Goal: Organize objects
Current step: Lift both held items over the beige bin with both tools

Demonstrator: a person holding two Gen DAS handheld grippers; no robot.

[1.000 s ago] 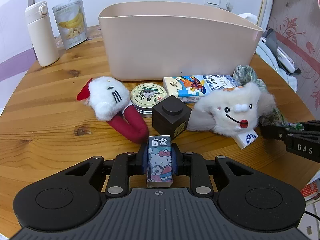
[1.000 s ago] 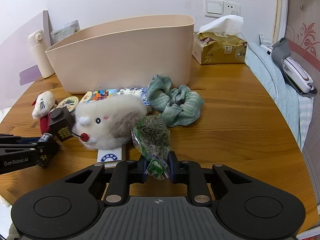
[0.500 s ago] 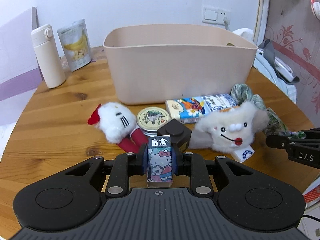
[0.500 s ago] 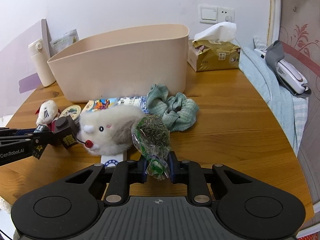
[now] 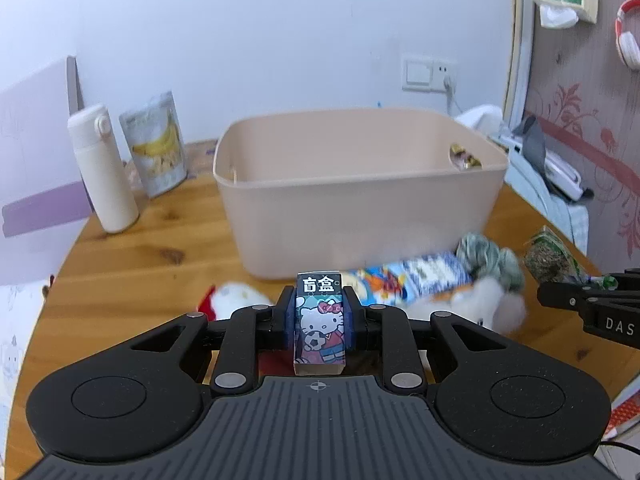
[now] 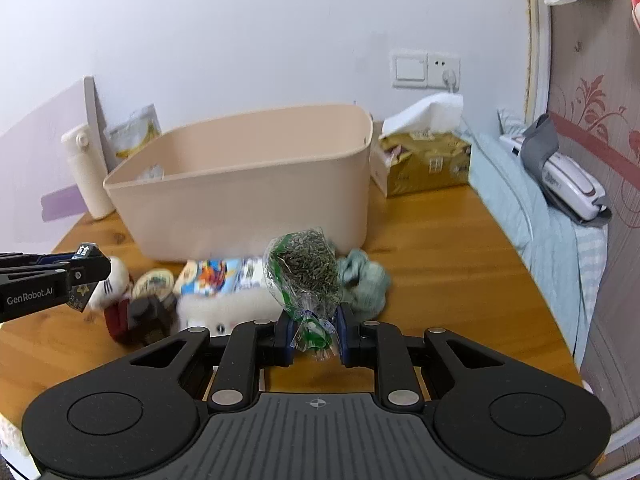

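Left wrist view: the left gripper (image 5: 319, 322) clamps a small cartoon-cat printed cardboard box (image 5: 319, 320), raised before the beige plastic tub (image 5: 360, 208) standing mid-table; only here gold wrappers (image 5: 464, 158) show inside the tub.

Right wrist view: the right gripper (image 6: 314, 332) pinches a clear bag of dried green herbs (image 6: 306, 276); only here the gold tissue box (image 6: 424, 162) shows near the round wooden table's (image 6: 448, 256) far edge, by the white wall
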